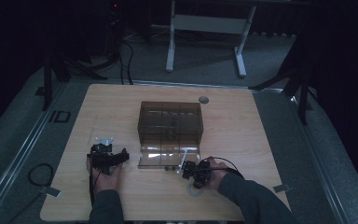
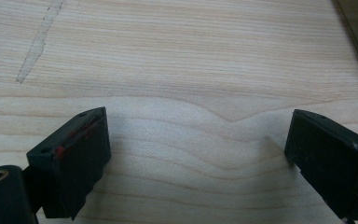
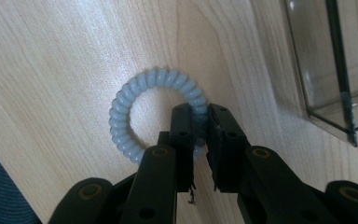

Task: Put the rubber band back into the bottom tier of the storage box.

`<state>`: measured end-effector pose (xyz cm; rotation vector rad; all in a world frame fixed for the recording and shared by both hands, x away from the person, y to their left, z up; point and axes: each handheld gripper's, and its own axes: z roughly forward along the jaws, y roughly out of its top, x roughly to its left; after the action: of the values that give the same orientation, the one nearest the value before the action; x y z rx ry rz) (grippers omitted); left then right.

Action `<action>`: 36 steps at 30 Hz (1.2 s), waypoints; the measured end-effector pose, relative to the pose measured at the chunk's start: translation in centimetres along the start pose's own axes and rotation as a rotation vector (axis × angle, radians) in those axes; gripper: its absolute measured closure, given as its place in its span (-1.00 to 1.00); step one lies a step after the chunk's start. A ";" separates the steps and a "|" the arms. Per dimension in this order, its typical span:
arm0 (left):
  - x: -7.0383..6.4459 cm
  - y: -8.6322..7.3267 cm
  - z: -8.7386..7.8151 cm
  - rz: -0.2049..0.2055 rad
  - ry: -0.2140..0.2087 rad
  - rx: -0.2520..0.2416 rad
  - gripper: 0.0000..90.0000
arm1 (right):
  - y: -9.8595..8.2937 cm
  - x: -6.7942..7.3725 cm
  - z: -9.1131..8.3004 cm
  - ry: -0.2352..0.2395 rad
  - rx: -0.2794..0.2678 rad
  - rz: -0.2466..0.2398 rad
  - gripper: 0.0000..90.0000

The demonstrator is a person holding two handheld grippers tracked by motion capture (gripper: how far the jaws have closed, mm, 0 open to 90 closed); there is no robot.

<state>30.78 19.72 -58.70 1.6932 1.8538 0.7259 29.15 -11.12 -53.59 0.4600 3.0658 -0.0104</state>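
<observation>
Dark curtains and a grey floor surround the light wooden table [image 1: 242,121], which takes the middle of the high view. At the centre of the table stands a smoked transparent box [image 1: 170,122], and its clear front flap [image 1: 168,156] lies flat on the wood toward the lower edge of the frame.

At the lower right of the high view, the person's right hand [image 1: 212,175] holds the right gripper [image 1: 191,170] just below the right corner of the flap. A pale grey spiral hair tie [image 1: 195,189] lies on the table directly under this hand. In the right gripper view the hair tie [image 3: 140,109] is a coiled ring at the centre of the frame, flat on the wood. The right gripper [image 3: 200,116] has its two jaws pressed together on the lower right part of the ring, one jaw inside the loop and one outside. The corner of the box [image 3: 326,84] shows at the upper right of that frame, near the ring but apart from it.

At the lower left of the high view, the left hand [image 1: 107,177] holds the left gripper [image 1: 119,157] low above the table, left of the flap. In the left gripper view the left gripper [image 2: 198,135] has its jaws spread wide, with bare wood between them.
</observation>
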 end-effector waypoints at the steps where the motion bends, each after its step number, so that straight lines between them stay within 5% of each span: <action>1: 0.0 0.0 0.0 0.000 0.000 0.000 -0.85 | 0.0 0.0 0.0 0.001 0.001 0.001 0.79; 15: 0.0 0.0 0.0 -0.001 0.000 -0.001 -0.84 | -0.1 -0.4 -0.4 0.001 -0.009 0.016 0.82; 36: 0.0 0.0 0.0 -0.002 0.001 -0.002 -0.84 | -0.5 -1.7 -3.4 -0.010 -0.064 0.047 0.82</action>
<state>30.81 19.71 -58.70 1.6898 1.8550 0.7279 30.52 -12.04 -50.12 0.5268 3.0336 0.0869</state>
